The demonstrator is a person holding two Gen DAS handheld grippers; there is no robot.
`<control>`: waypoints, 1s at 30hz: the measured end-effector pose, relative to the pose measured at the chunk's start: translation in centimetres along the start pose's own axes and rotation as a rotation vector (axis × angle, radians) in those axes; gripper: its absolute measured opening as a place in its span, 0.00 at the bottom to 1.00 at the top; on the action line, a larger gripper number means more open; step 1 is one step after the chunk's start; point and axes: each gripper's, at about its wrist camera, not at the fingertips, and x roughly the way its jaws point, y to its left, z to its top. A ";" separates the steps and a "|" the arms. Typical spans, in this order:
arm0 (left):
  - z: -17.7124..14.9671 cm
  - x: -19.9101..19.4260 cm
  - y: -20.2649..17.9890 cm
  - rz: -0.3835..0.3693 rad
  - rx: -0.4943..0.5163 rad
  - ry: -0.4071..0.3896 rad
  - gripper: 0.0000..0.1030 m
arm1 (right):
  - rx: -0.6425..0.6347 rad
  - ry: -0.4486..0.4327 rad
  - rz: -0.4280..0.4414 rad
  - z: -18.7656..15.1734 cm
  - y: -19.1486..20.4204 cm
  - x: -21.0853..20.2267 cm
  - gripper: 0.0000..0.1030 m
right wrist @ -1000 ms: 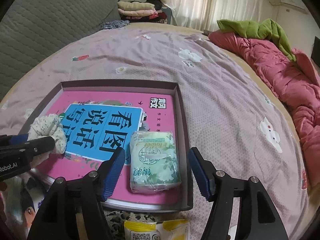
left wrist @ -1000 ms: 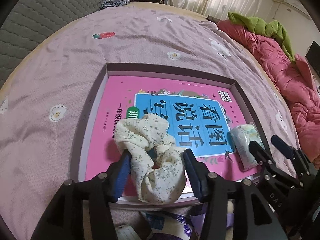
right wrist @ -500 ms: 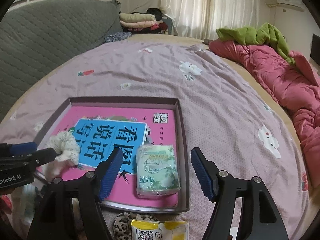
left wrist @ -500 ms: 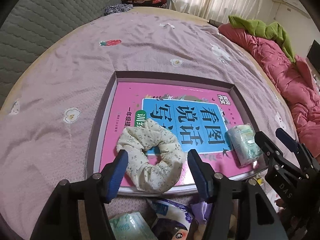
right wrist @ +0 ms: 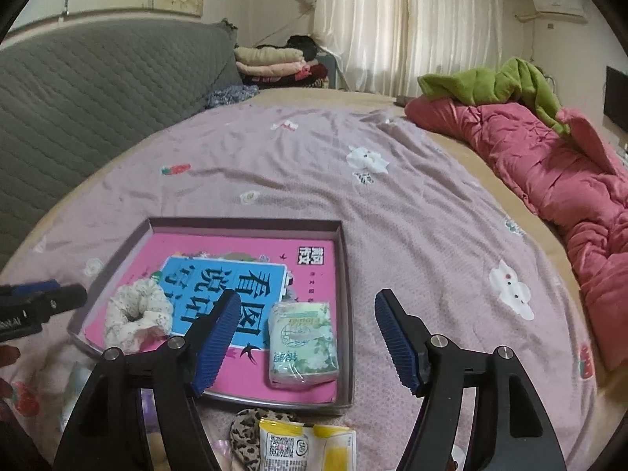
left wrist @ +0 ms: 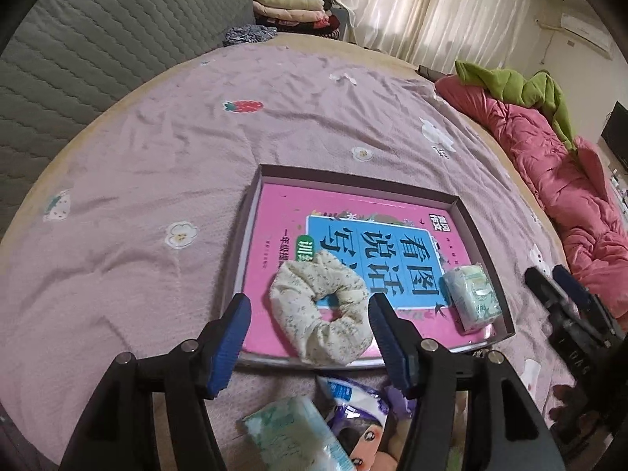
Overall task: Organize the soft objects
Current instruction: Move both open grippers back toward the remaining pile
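Counting two black hand-held grippers with ribbed blue pads, both hanging over a mauve printed bedsheet (left wrist: 157,180). Left gripper (left wrist: 308,337) standing wide after just spreading its jaws, pads clear of everything, gripping nothing. Right gripper (right wrist: 310,343) also gaping wide, jaws having just been easing apart, nothing pinched between them. Sitting on the sheet: one shallow rectangular tray with dull purple walls (left wrist: 477,231), lined with one bright pink book cover carrying a blue panel of black characters (left wrist: 392,259). Lying in that tray: exactly two soft things. First, one cream floral fabric scrunchie (left wrist: 320,314), resting flat at the tray's near left part, ruffled into a puffy ring with an open hole in the middle, speckled with tiny green sprigs, partly covering the blue panel. Second, one small green-and-white plastic tissue pack (right wrist: 302,343), lying flat at the tray's near right corner, wrapper slightly crumpled and glossy, well apart from the scrunchie. Waiting outside the tray, just beyond its near edge: one leopard-print fabric piece (right wrist: 245,429), one yellow-and-white sachet with a printed code (right wrist: 302,445), one more pale green tissue pack (left wrist: 288,433). Further back: one crumpled pink quilt (right wrist: 549,165), one green garment (right wrist: 494,86) draped on top.
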 end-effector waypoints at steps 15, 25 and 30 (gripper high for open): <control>-2.7 -2.8 1.0 -0.034 -0.008 -0.031 0.60 | 0.049 -0.059 0.017 -1.5 -2.9 -5.5 0.71; -4.4 -3.8 2.2 -0.051 -0.020 -0.015 0.60 | 0.041 -0.058 0.005 -3.0 -2.1 -7.5 0.71; -5.7 -3.6 2.0 -0.051 -0.016 0.012 0.60 | 0.027 -0.041 -0.003 -4.1 -1.7 -8.1 0.71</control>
